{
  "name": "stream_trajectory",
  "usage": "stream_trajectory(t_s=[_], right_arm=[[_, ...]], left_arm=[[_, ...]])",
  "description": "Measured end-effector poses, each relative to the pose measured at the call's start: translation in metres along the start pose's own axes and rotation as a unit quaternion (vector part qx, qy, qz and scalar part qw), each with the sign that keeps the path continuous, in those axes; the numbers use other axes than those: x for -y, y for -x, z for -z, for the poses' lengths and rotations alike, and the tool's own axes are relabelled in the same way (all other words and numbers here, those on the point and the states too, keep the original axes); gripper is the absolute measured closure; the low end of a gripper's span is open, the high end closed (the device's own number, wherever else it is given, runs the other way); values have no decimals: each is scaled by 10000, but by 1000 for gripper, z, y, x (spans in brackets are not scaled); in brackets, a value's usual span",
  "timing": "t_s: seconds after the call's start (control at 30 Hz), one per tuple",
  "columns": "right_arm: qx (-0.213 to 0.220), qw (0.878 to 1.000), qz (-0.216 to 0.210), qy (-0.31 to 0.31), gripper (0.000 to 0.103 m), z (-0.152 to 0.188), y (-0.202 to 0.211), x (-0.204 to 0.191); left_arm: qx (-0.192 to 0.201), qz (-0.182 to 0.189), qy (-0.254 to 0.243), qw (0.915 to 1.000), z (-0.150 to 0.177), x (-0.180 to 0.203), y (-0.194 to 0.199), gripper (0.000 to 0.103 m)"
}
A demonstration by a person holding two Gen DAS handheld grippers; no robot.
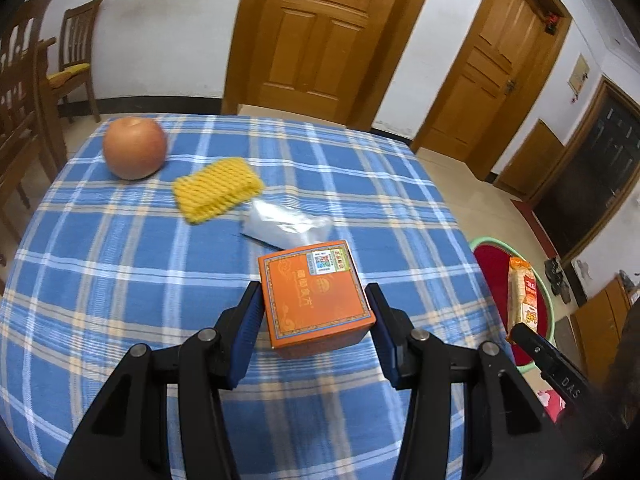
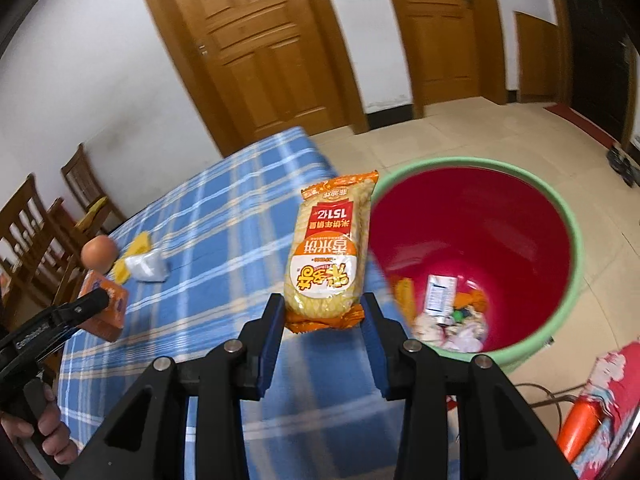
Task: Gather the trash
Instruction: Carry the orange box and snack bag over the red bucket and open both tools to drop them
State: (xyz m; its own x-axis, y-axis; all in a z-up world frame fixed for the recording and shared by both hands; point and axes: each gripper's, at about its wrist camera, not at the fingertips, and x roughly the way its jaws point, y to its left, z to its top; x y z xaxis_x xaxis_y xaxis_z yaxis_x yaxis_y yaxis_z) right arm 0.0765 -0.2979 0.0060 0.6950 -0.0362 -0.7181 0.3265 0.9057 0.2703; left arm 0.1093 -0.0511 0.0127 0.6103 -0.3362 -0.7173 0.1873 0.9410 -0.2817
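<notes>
My left gripper [image 1: 314, 306] is shut on an orange box [image 1: 314, 300], lifted over the blue checked tablecloth [image 1: 120, 280]. The same box [image 2: 106, 308] shows at the left edge of the right wrist view, in the other gripper's fingers. My right gripper [image 2: 322, 314] is shut on the lower end of a yellow snack packet [image 2: 330, 248], which stands upright beside the table's edge, left of a red bin with a green rim [image 2: 472, 240]. That packet [image 1: 522, 300] and bin [image 1: 496, 276] also appear at right in the left wrist view. A yellow foam net [image 1: 216, 190] and a clear plastic bag [image 1: 280, 226] lie on the cloth.
A round orange-brown fruit [image 1: 134, 148] sits at the table's far left corner. The bin holds several scraps [image 2: 444, 312] at its bottom. Wooden chairs [image 1: 76, 52] stand at left, wooden doors [image 1: 316, 36] behind the table. A person's hand [image 2: 52, 432] grips the left tool.
</notes>
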Motion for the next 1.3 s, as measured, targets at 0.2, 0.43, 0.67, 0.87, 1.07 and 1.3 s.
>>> stream_trajectory(t_s=[0.2, 0.43, 0.67, 0.87, 1.07, 1.3], right_arm=[[46, 9990, 284, -328, 62, 4, 6, 35], [106, 9959, 531, -722, 61, 4, 9, 71], [217, 9936, 645, -897, 59, 0, 16, 91], [310, 9934, 623, -906, 59, -2, 24, 98], [437, 9928, 602, -939, 57, -3, 34, 101], [508, 9905, 588, -1134, 55, -3, 41, 116]], left_arm=[[-63, 158, -235, 9996, 1, 23, -4, 51], [-102, 347, -489, 9981, -3, 50, -8, 51], [-146, 516, -779, 9955, -5, 79, -13, 51], [-201, 649, -956, 9931, -5, 101, -18, 51], [-252, 793, -1154, 9898, -2, 127, -25, 51], [-354, 1013, -1416, 9841, 6, 160, -39, 51]])
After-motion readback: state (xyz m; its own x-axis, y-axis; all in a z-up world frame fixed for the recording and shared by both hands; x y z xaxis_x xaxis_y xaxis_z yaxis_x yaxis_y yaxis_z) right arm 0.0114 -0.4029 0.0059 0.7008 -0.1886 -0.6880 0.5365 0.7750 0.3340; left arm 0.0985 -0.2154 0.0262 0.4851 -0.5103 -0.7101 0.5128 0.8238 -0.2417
